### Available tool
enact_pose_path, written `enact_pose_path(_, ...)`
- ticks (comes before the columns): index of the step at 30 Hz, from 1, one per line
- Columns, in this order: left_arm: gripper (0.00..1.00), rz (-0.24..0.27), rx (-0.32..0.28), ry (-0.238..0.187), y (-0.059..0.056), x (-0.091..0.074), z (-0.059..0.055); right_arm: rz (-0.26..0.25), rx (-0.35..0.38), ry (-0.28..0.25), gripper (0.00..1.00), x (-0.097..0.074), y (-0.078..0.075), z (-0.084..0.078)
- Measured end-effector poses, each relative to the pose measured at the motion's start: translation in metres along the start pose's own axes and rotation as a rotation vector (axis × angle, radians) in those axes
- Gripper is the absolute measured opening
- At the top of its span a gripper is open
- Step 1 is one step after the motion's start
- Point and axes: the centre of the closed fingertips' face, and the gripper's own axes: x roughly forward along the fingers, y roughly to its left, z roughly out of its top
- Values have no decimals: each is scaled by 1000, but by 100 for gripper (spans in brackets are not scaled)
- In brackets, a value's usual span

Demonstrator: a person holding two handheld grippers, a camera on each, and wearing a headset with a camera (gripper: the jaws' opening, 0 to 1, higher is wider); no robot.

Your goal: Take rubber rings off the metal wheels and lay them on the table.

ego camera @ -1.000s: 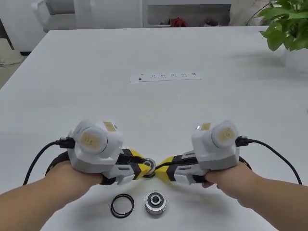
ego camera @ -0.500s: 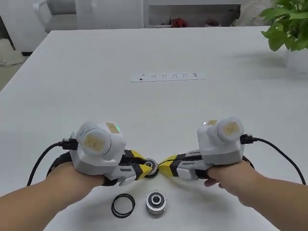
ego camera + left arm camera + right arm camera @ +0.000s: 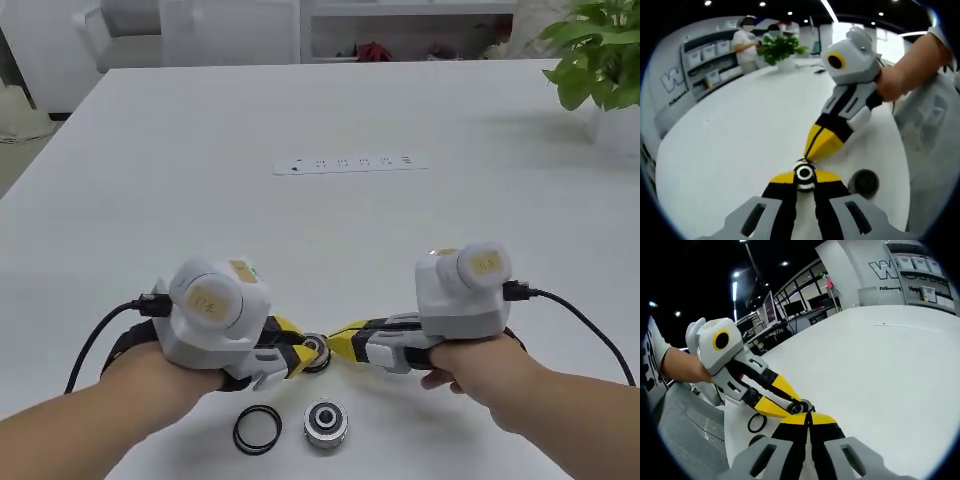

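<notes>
A small metal wheel with a black rubber ring around it is held just above the white table. My left gripper is shut on that wheel. From the other side, my right gripper meets it tip to tip. Its jaws are pressed together at the wheel's black rim. Nearer to me, a loose black rubber ring lies flat. A bare metal wheel lies beside that ring on its right.
A white power strip lies across the middle of the table. A potted green plant stands at the far right corner. Black cables trail from both grippers towards the near edge. People stand beyond the plant in the left gripper view.
The right gripper has rolled in the hand, so its round label now faces up more. Both grippers stay tip to tip at the held wheel. The ring and bare wheel lie unmoved.
</notes>
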Motion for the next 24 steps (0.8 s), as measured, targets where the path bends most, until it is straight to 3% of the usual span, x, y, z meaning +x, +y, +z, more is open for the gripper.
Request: enact_pose_path(24,12,-2,9,-4,-3,-1,0,33,-20,18,0,0,10,0)
